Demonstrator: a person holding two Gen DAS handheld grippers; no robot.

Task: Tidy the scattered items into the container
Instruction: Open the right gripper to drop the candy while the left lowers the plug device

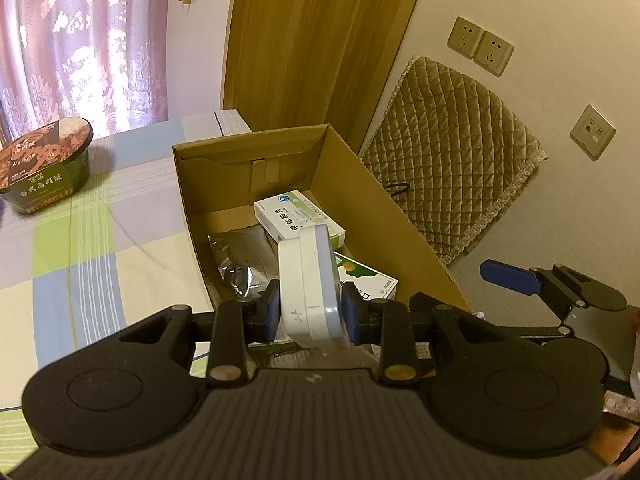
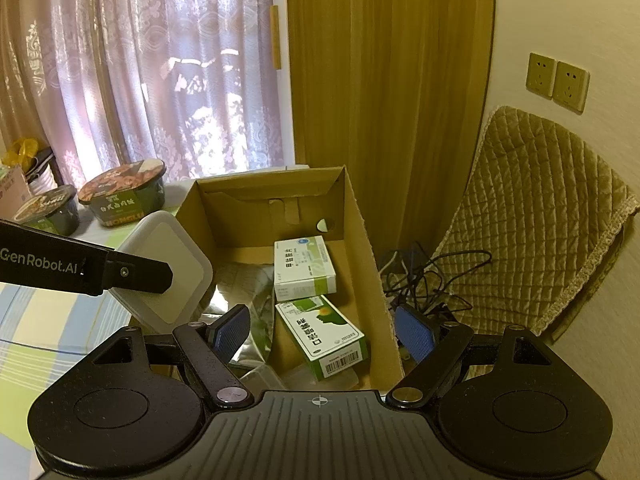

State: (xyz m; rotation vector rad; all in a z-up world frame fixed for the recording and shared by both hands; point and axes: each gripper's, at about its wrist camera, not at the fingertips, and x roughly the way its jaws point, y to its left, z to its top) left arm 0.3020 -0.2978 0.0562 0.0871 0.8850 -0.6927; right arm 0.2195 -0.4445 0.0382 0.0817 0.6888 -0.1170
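My left gripper (image 1: 309, 308) pinches a flat white square plastic case (image 1: 310, 284) on edge, held over the near left rim of the open brown cardboard box (image 1: 384, 216). My right gripper (image 2: 323, 334) hangs spread and empty above the box. Inside lie two white-and-green medicine cartons (image 2: 304, 268) (image 2: 326, 332) and a crumpled silver foil pouch (image 1: 240, 256). Two dark instant-meal bowls (image 2: 124, 196) (image 2: 50, 208) sit outside on the checked cloth (image 1: 80, 248), so I judge tidying partly done.
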